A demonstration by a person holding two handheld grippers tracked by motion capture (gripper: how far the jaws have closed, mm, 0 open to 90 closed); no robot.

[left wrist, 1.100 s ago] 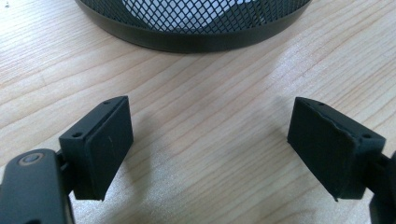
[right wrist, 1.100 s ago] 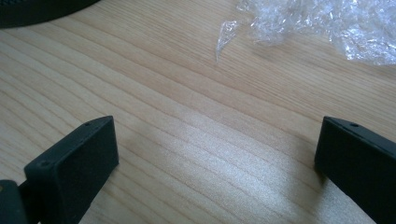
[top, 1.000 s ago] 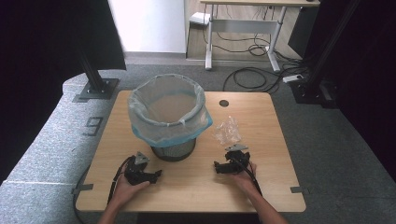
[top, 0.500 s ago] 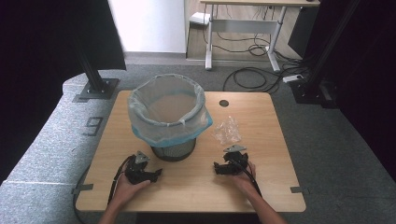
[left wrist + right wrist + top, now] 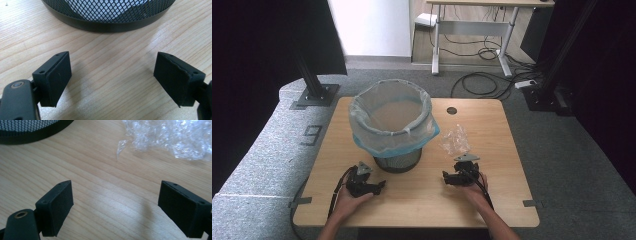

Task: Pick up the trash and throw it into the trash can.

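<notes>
**A:** What is on the tabletop (image 5: 422,200), going left to right?

**B:** Near the front left corner I hold the left gripper (image 5: 379,186), its jaws wide apart over bare wood with nothing between them. Just beyond it, towards the middle of the tabletop, stands a black mesh bin (image 5: 398,161) lined with a pale bag (image 5: 389,137). Near the front edge on the right is my right gripper (image 5: 446,176). Its jaws are apart and empty too, though they have just been closing a little.

**A:** Where is the thing you are after?

**B:** A crumpled piece of clear plastic wrap (image 5: 455,141) lies on the tabletop right of the bin, directly beyond the right gripper and near it. In the right gripper view the wrap (image 5: 170,138) sits ahead and towards the right jaw. The right hand is much the nearer; I judge it needs to go forward.

**A:** Anything unclear?

**B:** The wrap has no clear long axis, its edges are hard to trace against the wood, and the frame cuts off its far side.
</notes>
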